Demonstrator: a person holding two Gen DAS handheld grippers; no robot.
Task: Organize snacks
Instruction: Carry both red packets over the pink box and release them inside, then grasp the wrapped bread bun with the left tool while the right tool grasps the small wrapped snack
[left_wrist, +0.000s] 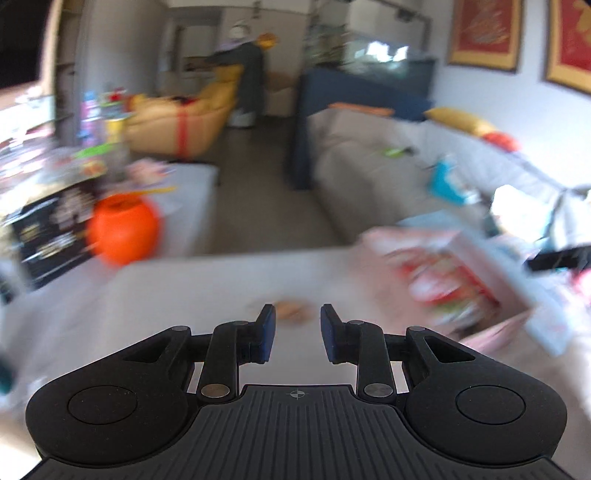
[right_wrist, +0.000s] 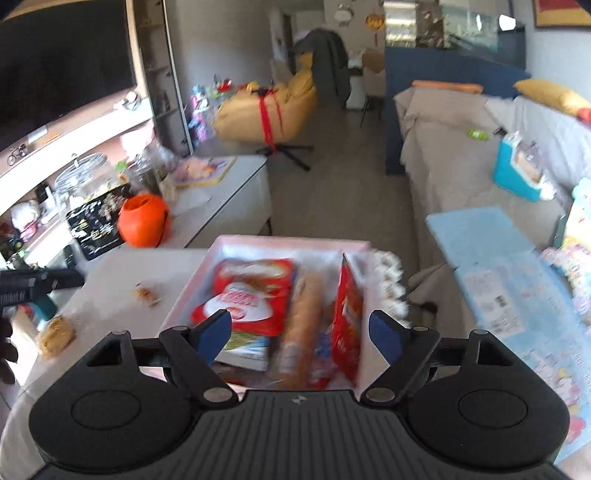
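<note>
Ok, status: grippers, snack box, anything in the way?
Right gripper open over the box, empty. Left gripper nothing between pads, narrow gap. Box holds red packs, bread roll. Two snacks loose on table; nothing in the way.

Your pink box (right_wrist: 221, 254) sits open on the white table, its rim pale pink. Inside it, you have a red and white snack packet (right_wrist: 255, 295) lying flat on the left, a long tan wrapped roll (right_wrist: 301, 325) lying lengthwise beside it, and a red packet (right_wrist: 349, 317) standing on edge against the right side. Left of the box, two loose snacks lie on the table: a small wrapped one (right_wrist: 146, 294) near the box and a yellowish bag (right_wrist: 55, 334) nearer the table's edge.
</note>
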